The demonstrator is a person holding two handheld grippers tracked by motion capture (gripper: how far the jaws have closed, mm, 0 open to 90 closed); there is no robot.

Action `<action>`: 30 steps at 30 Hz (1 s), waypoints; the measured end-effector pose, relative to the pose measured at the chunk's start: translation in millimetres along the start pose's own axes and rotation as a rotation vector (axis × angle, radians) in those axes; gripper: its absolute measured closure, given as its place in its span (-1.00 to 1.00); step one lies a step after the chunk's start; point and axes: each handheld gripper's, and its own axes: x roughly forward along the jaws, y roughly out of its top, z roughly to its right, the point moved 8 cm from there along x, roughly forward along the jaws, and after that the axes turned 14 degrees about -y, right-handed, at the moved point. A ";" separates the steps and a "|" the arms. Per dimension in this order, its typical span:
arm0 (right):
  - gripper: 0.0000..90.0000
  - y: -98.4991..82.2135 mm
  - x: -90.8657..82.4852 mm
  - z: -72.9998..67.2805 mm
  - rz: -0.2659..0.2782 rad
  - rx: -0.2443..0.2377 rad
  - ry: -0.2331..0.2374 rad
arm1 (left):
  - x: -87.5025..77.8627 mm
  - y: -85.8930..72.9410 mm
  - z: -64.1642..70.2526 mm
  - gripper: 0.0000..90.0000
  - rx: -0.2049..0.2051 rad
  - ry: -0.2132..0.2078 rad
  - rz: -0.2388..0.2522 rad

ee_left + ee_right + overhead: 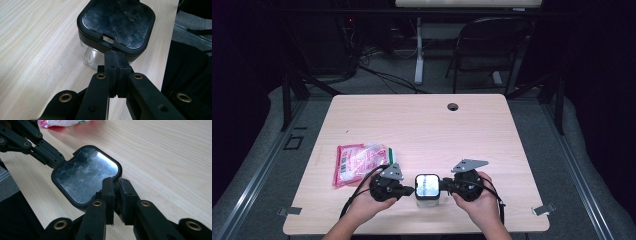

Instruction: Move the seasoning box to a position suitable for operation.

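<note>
Item: jar (427, 199), clear, with black square lid (116, 23), near the surface's (422, 125) front edge; contents not discernible. Pink bag (357, 162) lies left of the jar. My left hand-held gripper (115, 58) is closed, tips against the lid's tab side; my right hand-held gripper (116, 186) pinches the lid's opposite rim, narrow. Step, as I judge: bracing to open. Next: lift the lid while steadying the jar.

Table (422, 125) lies open beyond the container (427, 190); pink packet (357, 162) blocks left
</note>
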 end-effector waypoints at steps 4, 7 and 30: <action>0.86 -0.6 -0.3 0.8 -0.005 -0.001 0.000 | -1.5 1.4 0.3 1.00 -0.006 -0.003 0.020; 0.86 -0.8 -0.5 0.5 -0.004 0.006 0.000 | -3.4 2.7 0.5 1.00 -0.006 -0.009 0.031; 0.43 -3.3 -7.1 -3.3 -0.005 -0.005 0.008 | -7.7 20.5 9.0 0.90 0.025 -0.024 0.082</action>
